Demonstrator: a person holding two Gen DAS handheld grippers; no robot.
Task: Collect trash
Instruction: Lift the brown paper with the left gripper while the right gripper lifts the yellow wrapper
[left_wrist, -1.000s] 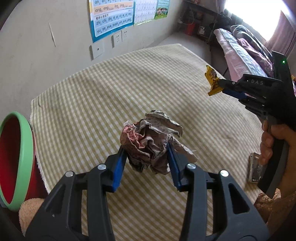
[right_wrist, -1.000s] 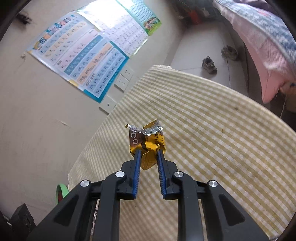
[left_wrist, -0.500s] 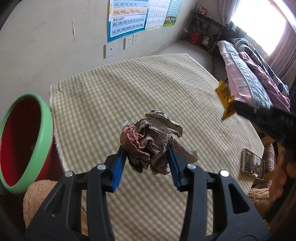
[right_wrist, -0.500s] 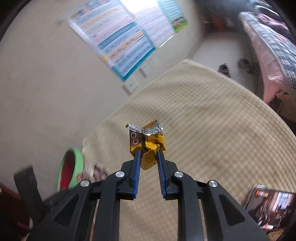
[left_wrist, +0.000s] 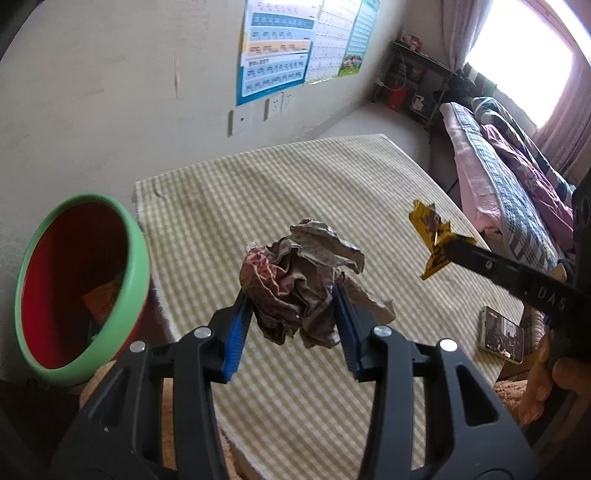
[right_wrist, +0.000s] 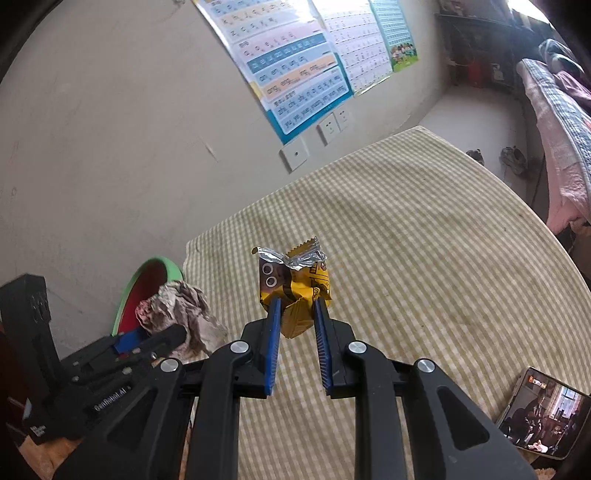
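The left gripper is clutching a crumpled brownish paper wad above the green-checked tablecloth; the right gripper is pinching a yellow foil snack wrapper over that cloth; beyond its left edge a green-rimmed red bin is standing.

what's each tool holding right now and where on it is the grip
The left tool clamps a crumpled brownish paper wad across its middle. The right tool pinches a yellow foil snack wrapper by its lower end.
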